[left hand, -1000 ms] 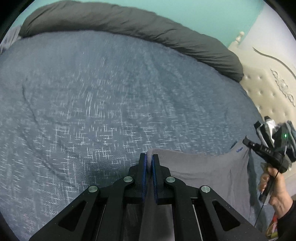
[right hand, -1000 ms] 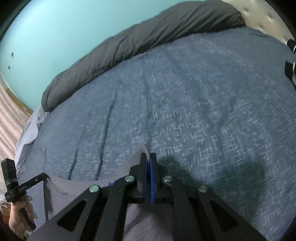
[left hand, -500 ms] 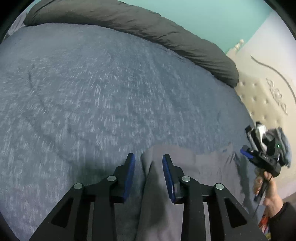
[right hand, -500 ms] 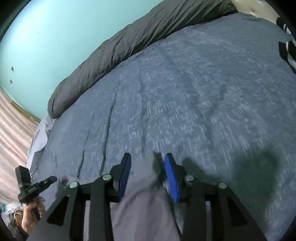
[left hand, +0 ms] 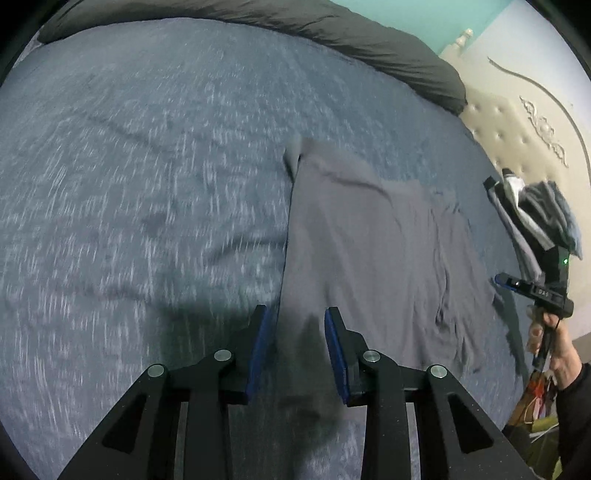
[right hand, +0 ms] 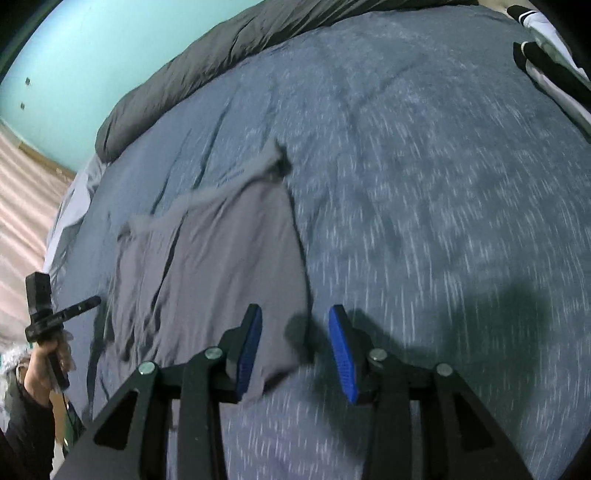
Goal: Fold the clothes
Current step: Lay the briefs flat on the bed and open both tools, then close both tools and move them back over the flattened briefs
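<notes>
A grey garment [left hand: 369, 258] lies spread flat on the blue-grey bedspread [left hand: 147, 184], with a few wrinkles and a small bunched corner at its far edge. My left gripper [left hand: 295, 332] is open above the garment's near left edge, pads apart and pressing on nothing. My right gripper [right hand: 295, 332] is open too, over the garment's [right hand: 221, 258] near right corner, holding nothing. Each view shows the other gripper off to the side in a person's hand: the right one [left hand: 498, 278] and the left one [right hand: 92, 301].
A rolled dark grey duvet [left hand: 332, 33] lines the bed's far edge under a teal wall. A cream tufted headboard [left hand: 517, 122] stands on the right, with a pile of clothes [left hand: 535, 221] before it. Black-and-white striped clothing [right hand: 546, 62] lies at the far right.
Both grippers were shut on the garment's edge; they opened, let it go and drew back. The garment now lies flat on the bed ahead of them.
</notes>
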A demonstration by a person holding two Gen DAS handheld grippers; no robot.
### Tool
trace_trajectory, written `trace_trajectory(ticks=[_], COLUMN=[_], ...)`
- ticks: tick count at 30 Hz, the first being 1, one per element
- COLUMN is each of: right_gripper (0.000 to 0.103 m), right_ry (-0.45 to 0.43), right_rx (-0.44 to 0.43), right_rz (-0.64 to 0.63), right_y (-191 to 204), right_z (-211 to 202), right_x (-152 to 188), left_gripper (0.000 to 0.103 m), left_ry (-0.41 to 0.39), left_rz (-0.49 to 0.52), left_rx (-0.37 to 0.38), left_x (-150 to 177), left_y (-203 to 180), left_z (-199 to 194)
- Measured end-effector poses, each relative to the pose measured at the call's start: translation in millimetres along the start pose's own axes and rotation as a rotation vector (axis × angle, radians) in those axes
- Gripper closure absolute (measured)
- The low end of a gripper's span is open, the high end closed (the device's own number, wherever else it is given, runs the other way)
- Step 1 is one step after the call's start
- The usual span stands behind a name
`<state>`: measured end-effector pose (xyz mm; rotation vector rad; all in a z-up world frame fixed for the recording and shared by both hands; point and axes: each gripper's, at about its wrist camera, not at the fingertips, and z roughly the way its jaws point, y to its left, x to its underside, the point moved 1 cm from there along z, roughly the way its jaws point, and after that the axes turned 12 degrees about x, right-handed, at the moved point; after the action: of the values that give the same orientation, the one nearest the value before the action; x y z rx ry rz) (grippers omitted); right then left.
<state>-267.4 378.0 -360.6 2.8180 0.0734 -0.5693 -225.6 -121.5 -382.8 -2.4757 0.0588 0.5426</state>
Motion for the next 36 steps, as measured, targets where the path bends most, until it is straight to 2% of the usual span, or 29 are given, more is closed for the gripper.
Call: trace_trajectory(ticks=[6, 7, 8, 11, 13, 23, 28, 31, 36], right_gripper=[0.065, 0.069, 0.078, 0.094, 0.099, 0.100, 0.100, 0.100, 0.100], right_ry=[0.047, 0.059, 0.063, 0.049, 0.042, -0.006, -0.009, -0.034, -0.061], right_rx=[0.028, 0.034, 0.040, 0.068, 0.067, 0.074, 0.067, 0.069, 0.020], right_rz=[-0.069, -0.079, -0.086, -0.107, -0.104, -0.062, -0.012, 0.010, 0.043], right_y=[16.3, 19.2, 21.2, 26.1, 25.7, 8.9, -4.4, -10.5, -19.7], right_z=[6.4, 10.0, 12.8, 18.4, 16.4, -2.6, -13.4, -21.9, -42.7], right_x=[13.9, 15.2, 15.9, 13.6, 15.1, 8.2, 15.7, 19.1, 23.5], left_gripper=[0.071, 0.071, 0.078, 0.099, 0.100, 0.101, 0.101, 0.101, 0.101], left_ry=[0.030, 0.033, 0.038, 0.050, 0.051, 0.025, 0.015, -0.013, -0.048], left_rz=[0.010, 0.021, 0.032, 0.063, 0.074, 0.044, 0.025, 0.021, 0.046], left_rx=[-0.028, -0.035, -0.039, -0.046, -0.049, -0.063, -0.062, -0.038, -0.017], left_x=[20.7, 22.9, 23.3, 30.0, 32.0, 42.8, 45.9, 53.9, 60.6], left_y=[-2.1, -2.8, -5.3, -9.8, -10.8, 3.5, 4.1, 1.6, -8.9], left_z=[-1.8, -2.3, -1.2, -5.3, -7.3, -28.9, -35.4, -59.4, -93.7])
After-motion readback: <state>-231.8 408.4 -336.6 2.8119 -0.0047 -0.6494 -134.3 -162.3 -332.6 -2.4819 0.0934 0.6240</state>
